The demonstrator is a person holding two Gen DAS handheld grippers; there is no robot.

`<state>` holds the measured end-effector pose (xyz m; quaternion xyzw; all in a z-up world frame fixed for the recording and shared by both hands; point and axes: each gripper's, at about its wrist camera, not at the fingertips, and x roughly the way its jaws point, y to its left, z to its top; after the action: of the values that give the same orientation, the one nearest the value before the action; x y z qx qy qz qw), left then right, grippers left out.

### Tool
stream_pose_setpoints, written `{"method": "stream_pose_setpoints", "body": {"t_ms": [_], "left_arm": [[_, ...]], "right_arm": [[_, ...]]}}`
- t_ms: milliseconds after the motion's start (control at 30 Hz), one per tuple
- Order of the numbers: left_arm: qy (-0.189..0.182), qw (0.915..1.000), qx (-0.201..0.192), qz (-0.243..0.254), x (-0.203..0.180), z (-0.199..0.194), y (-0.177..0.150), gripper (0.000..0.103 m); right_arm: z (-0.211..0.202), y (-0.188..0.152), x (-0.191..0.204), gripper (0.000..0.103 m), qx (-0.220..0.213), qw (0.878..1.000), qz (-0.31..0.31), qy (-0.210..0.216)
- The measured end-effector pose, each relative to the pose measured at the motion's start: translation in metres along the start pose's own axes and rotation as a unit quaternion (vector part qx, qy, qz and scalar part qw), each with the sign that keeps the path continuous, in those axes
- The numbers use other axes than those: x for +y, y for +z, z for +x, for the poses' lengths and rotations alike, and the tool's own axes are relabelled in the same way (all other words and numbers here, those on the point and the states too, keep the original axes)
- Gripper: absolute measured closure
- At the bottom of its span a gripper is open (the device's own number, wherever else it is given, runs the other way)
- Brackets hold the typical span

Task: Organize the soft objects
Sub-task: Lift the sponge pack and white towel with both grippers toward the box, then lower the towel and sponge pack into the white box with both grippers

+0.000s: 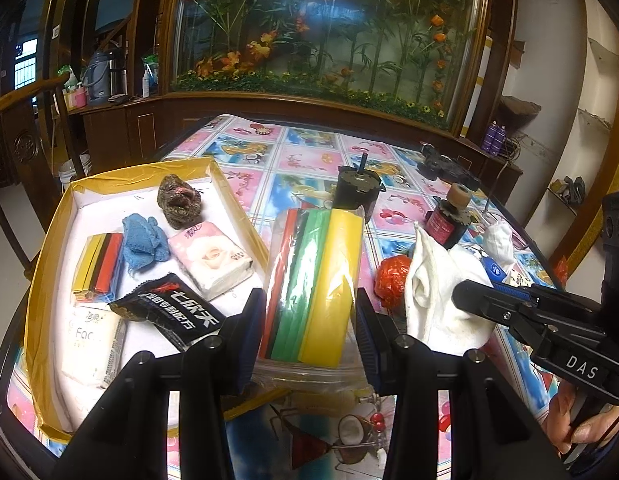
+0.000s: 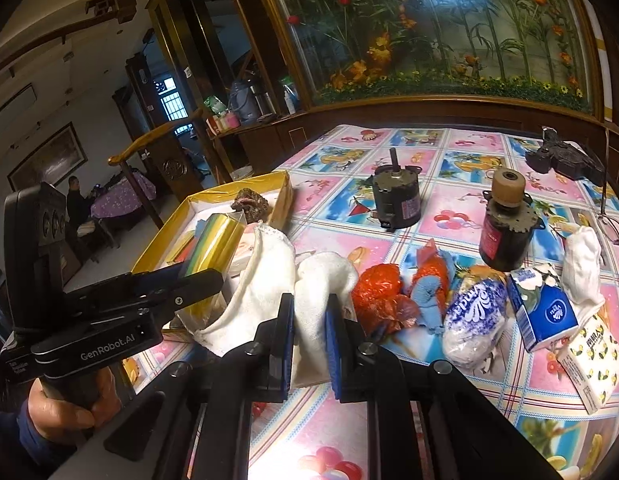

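My left gripper is shut on a plastic-wrapped pack of coloured sponge cloths, held above the right edge of the yellow-rimmed box. The pack also shows in the right wrist view. The box holds a second sponge pack, a blue cloth, tissue packs, a black sachet and a brown scrubber. My right gripper is shut on a white cloth, which lies on the table just right of the box.
Two motors stand on the patterned tablecloth. An orange bag, an orange-blue cloth, a blue-white bag, tissue packs, a white sock and a black part lie to the right.
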<state>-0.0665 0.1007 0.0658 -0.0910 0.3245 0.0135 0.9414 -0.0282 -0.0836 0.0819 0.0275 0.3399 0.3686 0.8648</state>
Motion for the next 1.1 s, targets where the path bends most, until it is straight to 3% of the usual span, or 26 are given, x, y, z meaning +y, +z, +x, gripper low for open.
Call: {"method": "stream_pose_setpoints", "body": {"t_ms": [533,800,1100], "left_arm": [[0.029,0.9983,-0.018,-0.046,0.051,-0.010,0.009,0.061],[0.056,0.9940,-0.017,-0.092,0.113,-0.018,0.026,0.061],[0.101,0.9897,0.010,-0.101,0.165,0.000,0.054,0.061]], "right_arm": [[0.032,0.026,0.037,0.087,0.014,0.999,-0.034,0.009],[0.059,0.061,0.073,0.087,0.025,0.997,-0.064,0.018],[0.108,0.110,0.116,0.087,0.038,0.995,-0.091,0.012]]}}
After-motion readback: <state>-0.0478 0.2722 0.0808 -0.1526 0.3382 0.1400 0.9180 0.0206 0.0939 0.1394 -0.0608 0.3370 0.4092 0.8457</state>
